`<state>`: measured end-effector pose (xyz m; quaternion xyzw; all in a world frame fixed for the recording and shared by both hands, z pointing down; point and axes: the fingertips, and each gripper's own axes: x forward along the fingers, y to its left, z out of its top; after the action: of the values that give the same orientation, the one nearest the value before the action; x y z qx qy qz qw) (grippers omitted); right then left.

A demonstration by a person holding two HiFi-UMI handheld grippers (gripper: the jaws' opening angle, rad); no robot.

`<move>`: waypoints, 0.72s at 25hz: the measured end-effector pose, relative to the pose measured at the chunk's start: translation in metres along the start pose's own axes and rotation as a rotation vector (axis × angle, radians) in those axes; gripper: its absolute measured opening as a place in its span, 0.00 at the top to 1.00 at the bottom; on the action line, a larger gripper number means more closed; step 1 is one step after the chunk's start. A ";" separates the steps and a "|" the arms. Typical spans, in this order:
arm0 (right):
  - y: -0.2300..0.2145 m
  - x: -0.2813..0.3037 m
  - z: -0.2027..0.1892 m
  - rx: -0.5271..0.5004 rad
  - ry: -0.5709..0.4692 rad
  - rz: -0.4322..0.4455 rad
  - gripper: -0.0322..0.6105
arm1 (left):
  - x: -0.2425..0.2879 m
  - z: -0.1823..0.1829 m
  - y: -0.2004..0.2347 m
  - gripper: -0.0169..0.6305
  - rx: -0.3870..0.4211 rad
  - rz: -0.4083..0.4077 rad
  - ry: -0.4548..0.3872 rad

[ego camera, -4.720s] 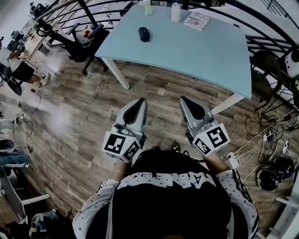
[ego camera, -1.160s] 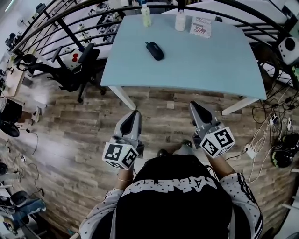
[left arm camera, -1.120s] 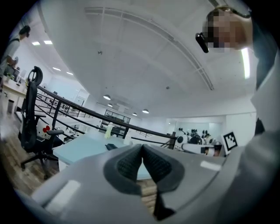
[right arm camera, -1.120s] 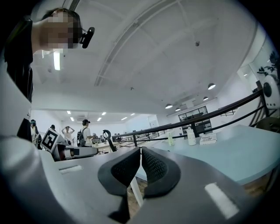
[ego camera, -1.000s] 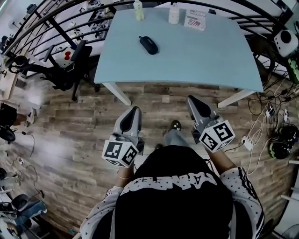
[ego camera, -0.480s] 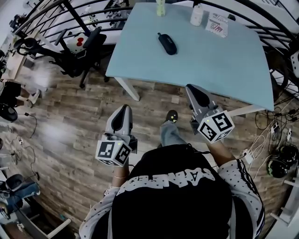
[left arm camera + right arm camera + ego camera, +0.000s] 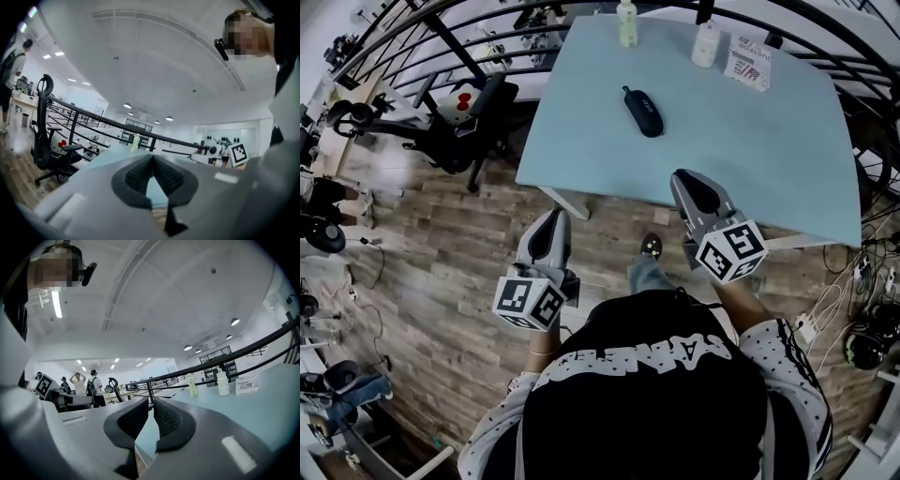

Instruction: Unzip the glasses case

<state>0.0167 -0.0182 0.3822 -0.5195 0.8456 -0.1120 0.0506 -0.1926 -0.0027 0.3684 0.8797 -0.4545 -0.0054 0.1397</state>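
1. Wood-plank floor (image 7: 422, 272) lies under the person. A pale blue-green rectangular table (image 7: 769, 131) stands ahead of both grippers, with a dark railing behind it.
2. Task object: the black oval zipped glasses case (image 7: 643, 111) lies flat on the table. It is ahead of both grippers, roughly between the lines they point along, and well apart from either. The case looks closed; the zip pull is too small to locate.
3. Left gripper (image 7: 551, 217): jaws clenched tip to tip with nothing between them. It is over the floor, short of the table's near edge.
4. Right gripper (image 7: 684, 178): tips at the near table edge. The jaws have just been opening and now show a narrow slit, with nothing between them.
5. Judgement: both grippers are carried level, side by side and aimed at the table, which reads as an approach posture. Unzipping has not begun.
6. Beyond the case, at the far edge, stand a pale green bottle (image 7: 626, 23), a white bottle (image 7: 706, 42) and a printed packet (image 7: 746, 64). All are clear of the work.
7. Likely need: one gripper pins the case body while the other pinches the pull.
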 end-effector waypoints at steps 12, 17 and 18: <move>-0.098 0.069 0.007 0.048 0.022 -0.035 0.88 | 0.111 0.023 0.019 0.97 0.004 0.012 0.023; -0.144 0.090 0.006 0.071 0.030 -0.052 0.85 | 0.165 0.023 0.013 0.97 0.018 -0.007 0.039; -0.151 0.093 0.006 0.074 0.032 -0.054 0.84 | 0.174 0.024 0.012 0.97 0.018 -0.008 0.041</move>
<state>0.1072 -0.1674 0.4154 -0.5382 0.8271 -0.1529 0.0532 -0.1033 -0.1546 0.3685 0.8827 -0.4480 0.0162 0.1412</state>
